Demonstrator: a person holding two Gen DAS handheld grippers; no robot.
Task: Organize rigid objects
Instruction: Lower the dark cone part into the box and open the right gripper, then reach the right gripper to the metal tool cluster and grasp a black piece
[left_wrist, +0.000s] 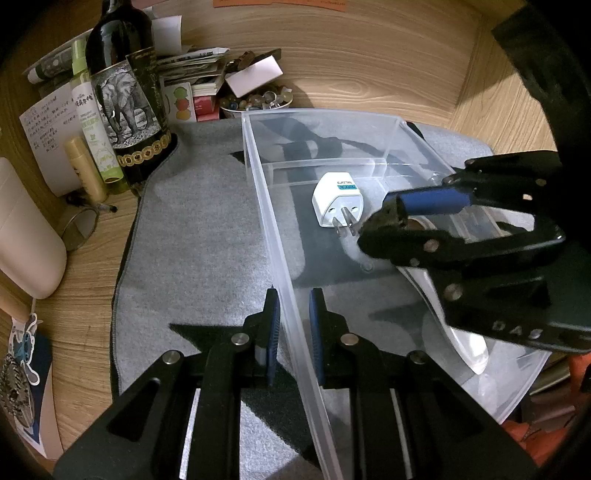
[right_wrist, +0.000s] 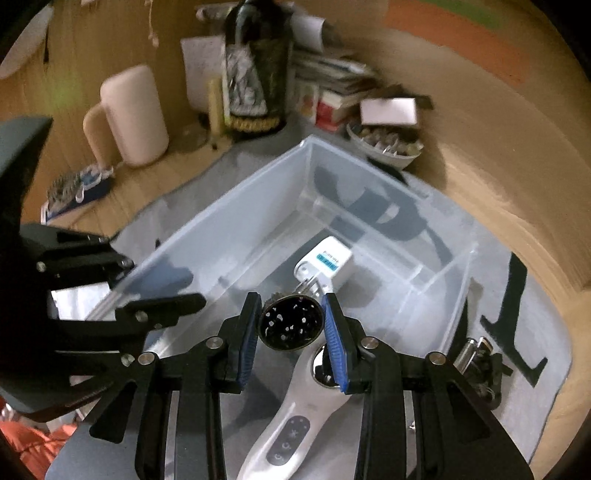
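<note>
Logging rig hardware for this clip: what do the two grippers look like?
Both are matte black linkage frames with silver pivot pins and slotted cut-outs. The left gripper and right gripper each carry two flat fingers faced with ribbed blue pads. White lettering, partly legible, marks the right gripper's frame in the left wrist view. No cables or sleeves show.

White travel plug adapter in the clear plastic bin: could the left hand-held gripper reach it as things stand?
Probably not directly: the left hand-held gripper straddles the clear plastic bin's wall, and the right hand-held gripper crowds the white travel plug adapter.
</note>
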